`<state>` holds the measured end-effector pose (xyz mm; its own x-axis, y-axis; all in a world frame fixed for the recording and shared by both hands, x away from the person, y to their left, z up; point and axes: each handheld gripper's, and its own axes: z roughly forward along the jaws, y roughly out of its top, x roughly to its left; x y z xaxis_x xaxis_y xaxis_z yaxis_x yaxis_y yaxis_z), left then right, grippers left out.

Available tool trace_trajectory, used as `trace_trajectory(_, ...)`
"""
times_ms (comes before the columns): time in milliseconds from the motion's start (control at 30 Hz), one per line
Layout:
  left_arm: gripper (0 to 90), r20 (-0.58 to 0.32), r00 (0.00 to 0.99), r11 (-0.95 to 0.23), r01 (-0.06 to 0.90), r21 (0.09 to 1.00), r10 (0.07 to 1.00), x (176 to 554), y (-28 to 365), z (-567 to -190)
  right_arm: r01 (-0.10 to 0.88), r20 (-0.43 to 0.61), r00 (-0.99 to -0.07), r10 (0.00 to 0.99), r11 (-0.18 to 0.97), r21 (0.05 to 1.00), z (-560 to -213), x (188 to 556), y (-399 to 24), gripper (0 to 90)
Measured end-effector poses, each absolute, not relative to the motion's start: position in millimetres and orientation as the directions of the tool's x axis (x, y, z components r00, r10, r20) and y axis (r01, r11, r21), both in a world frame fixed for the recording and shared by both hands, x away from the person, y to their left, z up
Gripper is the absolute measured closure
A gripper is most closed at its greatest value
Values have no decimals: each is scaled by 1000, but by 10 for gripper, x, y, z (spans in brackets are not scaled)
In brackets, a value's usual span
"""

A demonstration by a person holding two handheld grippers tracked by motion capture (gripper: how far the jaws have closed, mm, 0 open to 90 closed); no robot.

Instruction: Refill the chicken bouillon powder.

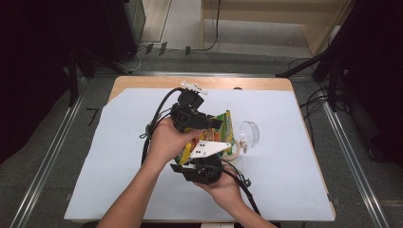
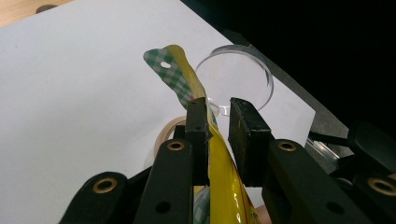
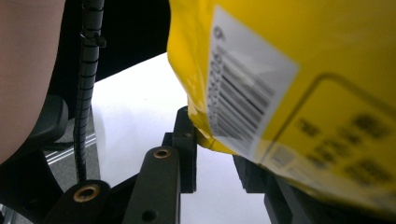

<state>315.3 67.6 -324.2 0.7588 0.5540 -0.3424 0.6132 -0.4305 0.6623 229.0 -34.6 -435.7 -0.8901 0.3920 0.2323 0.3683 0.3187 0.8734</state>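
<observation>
The left gripper [image 1: 216, 124] is on the far side of the yellow bag [image 1: 209, 137], pointing toward the right of the table [image 1: 142, 84]. In the left gripper view, the bag [image 2: 224, 182] runs up between the two black jaws. The left jaw touches the bag. The right jaw stands a little off it, with a gap you can see. So this gripper has the bag between its jaws, but I cannot tell if it is really squeezing.

The bag is held up above the white sheet [image 1: 119, 156], in the middle of the table, between both hands. Its top has a green checked flap [image 2: 170, 74] with a small hole in it.

The right gripper [image 1: 209, 159] is on the near side, under the bag. In the right gripper view, the bottom corner of the bag [image 3: 299, 93] sits down between the jaws. The bag hides the right jaw, so I cannot tell if this one is pinching either.

Right of the bag lies a clear plastic cup [image 1: 249, 133] on its side, and a roll of tape [image 1: 232, 151] peeks out just beside the bag.

The bag looks light, thin and floppy (like a snack pack). It is shiny, so it may slip. The best places to grab look like the flat sealed edges at top and bottom, since the puffy middle would squash.
</observation>
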Motion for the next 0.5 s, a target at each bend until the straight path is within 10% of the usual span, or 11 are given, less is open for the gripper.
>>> trace_trajectory(500,781,-347,758,-418,612,672,552,3147,707,-3240,356,215,-894,394,329,875,-4350,2290,-343,733)
